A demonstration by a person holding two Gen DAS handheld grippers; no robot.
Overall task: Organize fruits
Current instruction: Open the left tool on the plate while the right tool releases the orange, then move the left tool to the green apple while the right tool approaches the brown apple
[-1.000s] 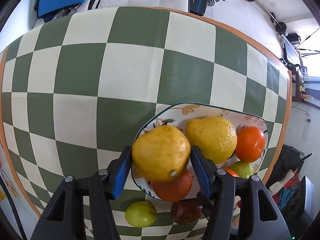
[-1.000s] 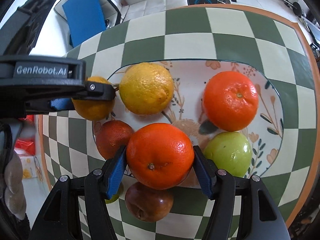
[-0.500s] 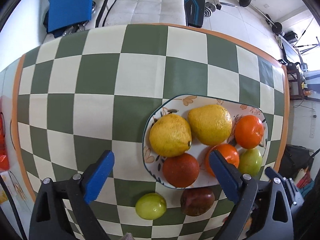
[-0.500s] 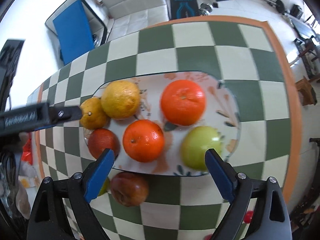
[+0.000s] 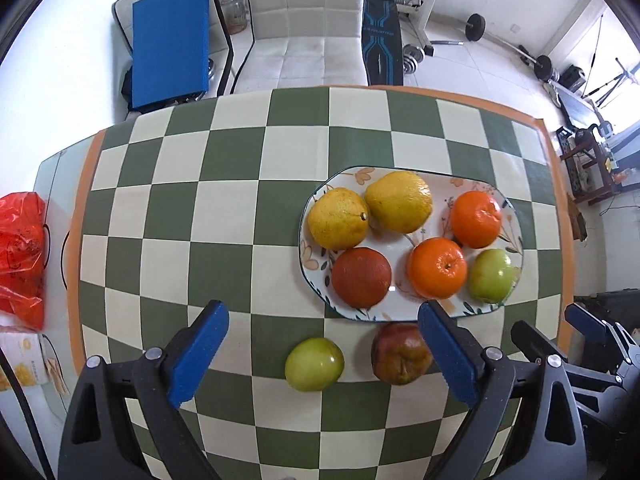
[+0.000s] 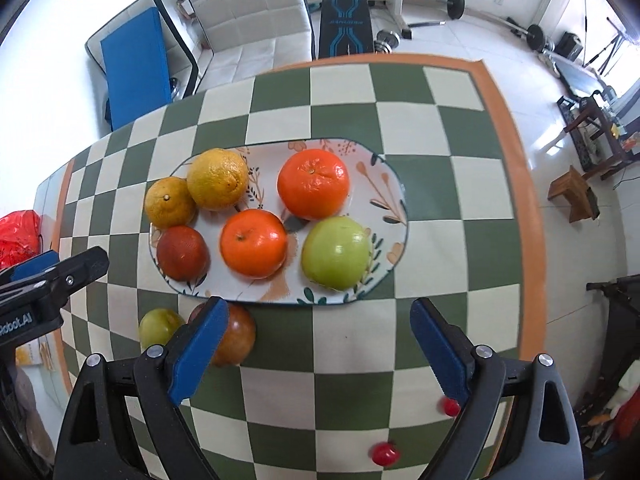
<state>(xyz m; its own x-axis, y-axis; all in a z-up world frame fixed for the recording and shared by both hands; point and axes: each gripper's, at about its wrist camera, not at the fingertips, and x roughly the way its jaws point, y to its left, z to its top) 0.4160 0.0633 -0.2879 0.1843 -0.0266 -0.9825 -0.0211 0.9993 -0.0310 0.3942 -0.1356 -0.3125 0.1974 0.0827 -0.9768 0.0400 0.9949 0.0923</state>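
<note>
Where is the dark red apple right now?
The dark red apple lies on the green-checked tablecloth, off the floral oval plate, just below its near rim, with a loose green apple to its left in both wrist views.

left hand-held gripper (image 5: 322, 354): jaws wide apart, empty, at 6 o'clock | plate (image 5: 512, 216): at 3 o'clock on checkered desk (image 5: 224, 216), six fruits on it | green apple (image 5: 314, 364) and red apple (image 5: 400, 354): on desk just below plate, between the jaws | red bag (image 5: 20, 256): at 9 o'clock | right hand-held gripper (image 5: 560, 326): at 4 o'clock, partly visible
</note>
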